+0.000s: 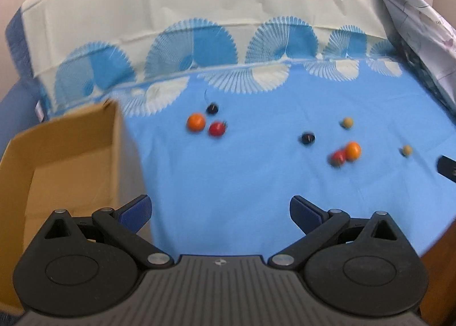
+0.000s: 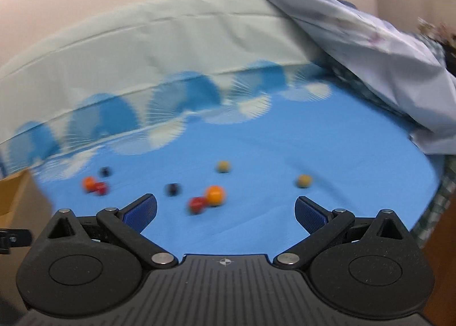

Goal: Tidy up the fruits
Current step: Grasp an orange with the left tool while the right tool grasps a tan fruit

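Several small fruits lie on a blue cloth (image 1: pixel 242 177). In the left wrist view an orange (image 1: pixel 196 122), a red fruit (image 1: pixel 217 128) and a dark fruit (image 1: pixel 212 108) sit together at the centre; a second dark fruit (image 1: pixel 307 138), red fruit (image 1: pixel 338 157), orange (image 1: pixel 352 151) and two tan fruits (image 1: pixel 347 122) (image 1: pixel 407 150) lie to the right. My left gripper (image 1: pixel 221 212) is open and empty, well short of them. My right gripper (image 2: pixel 225 212) is open and empty, just short of an orange (image 2: pixel 215 195) and red fruit (image 2: pixel 196 204).
An open cardboard box (image 1: pixel 65 160) stands at the left edge of the cloth; its corner shows in the right wrist view (image 2: pixel 20 197). A cloth-draped backrest (image 1: pixel 199 12) rises behind. A crumpled pale sheet (image 2: pixel 384 55) lies at the right. The right gripper's tip (image 1: pixel 447 167) shows at the far right.
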A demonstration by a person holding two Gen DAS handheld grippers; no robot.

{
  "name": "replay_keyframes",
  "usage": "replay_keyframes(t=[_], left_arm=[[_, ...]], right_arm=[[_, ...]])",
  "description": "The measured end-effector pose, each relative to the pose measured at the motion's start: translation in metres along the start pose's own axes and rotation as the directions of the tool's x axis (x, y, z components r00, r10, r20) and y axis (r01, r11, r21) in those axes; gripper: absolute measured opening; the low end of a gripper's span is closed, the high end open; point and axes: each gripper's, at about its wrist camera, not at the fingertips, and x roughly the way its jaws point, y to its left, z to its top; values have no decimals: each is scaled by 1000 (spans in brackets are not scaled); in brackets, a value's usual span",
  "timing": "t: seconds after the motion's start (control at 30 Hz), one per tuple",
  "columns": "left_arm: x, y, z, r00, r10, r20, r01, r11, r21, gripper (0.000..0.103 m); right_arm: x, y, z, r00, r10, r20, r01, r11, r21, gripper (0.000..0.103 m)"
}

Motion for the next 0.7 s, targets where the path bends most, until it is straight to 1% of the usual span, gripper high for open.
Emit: replay_keyframes(t=[0.03,0.1,0.17,0.2,0.27,0.3,0.37,0.4,0.47,0.53,0.57,0.63,0.67,0.7], left_arm=[[13,-4,5,1000,6,6,-6,1000,8,103],[43,-10,17,999,33,-12,-33,999,6,103],[73,-6,29,999,42,-27,-43,998,-39,103],[87,-2,35,999,44,-19,-45,996,-77,103],[114,5,45,997,77,10,-75,989,-130,103],[130,9,52,995,99,6,-97,985,-143,103],[163,18,66,992,121,-38,-125,978,-164,103],[180,25,73,988,137,-66,-148,971,-189,103],[201,42,85,983,162,-83,-179,949,-259,103],[218,62,93,983,161,-87,-181,926,-330,103],[226,69,97,984,151,-95,-175,921,-348,103],[245,78,101,982,144,-122,-178,920,-348,103],[253,79,101,980,144,-138,-183,923,-338,103],[264,81,102,977,144,-161,-190,926,-327,103]], right_arm=[[16,-11,3,1000,-19,-12,19,1000,17,102],[44,-28,6,998,-50,-40,52,997,55,102],[79,-46,10,993,-87,-76,95,990,106,102],[95,-53,11,991,-103,-91,114,985,128,102],[125,-64,10,984,-145,-108,162,973,167,102],[140,-68,9,980,-165,-115,183,968,173,102],[166,-73,7,976,-182,-120,200,966,163,102],[176,-73,6,974,-193,-116,210,966,150,102],[194,-72,1,968,-222,-114,235,965,117,102],[208,-74,0,965,-238,-112,250,962,106,102],[215,-75,-1,963,-246,-114,258,961,104,102],[229,-77,-3,955,-259,-143,273,958,89,102],[239,-77,-6,951,-254,-178,270,960,73,102],[246,-75,-9,946,-262,-190,275,960,49,103]])
